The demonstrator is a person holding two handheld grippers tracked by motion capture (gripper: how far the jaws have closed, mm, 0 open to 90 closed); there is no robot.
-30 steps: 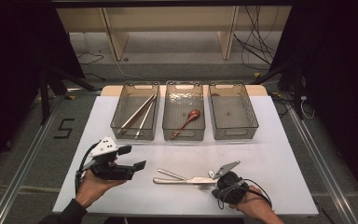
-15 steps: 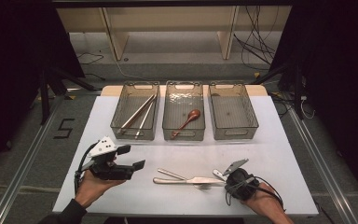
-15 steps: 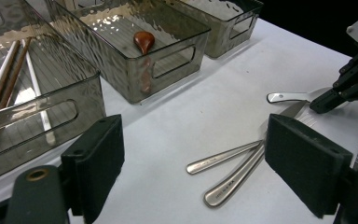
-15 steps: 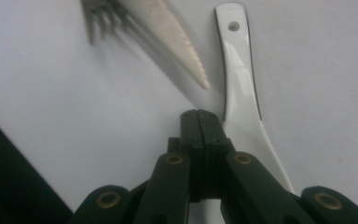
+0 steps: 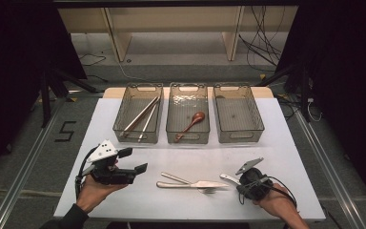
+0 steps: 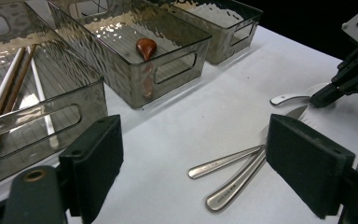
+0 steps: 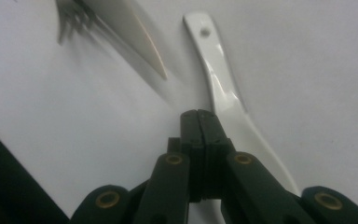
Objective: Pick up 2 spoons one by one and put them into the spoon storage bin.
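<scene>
One white spoon (image 7: 223, 98), glossy, holed handle, probably ceramic

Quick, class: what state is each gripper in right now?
Left gripper: open, holding nothing.
Right gripper: shut, empty, beside the white spoon.

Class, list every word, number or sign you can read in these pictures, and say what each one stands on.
"5": black figure marked on the grey floor left of the white table.
Stamped marks on the steel cutlery handles: too small to read.
</scene>
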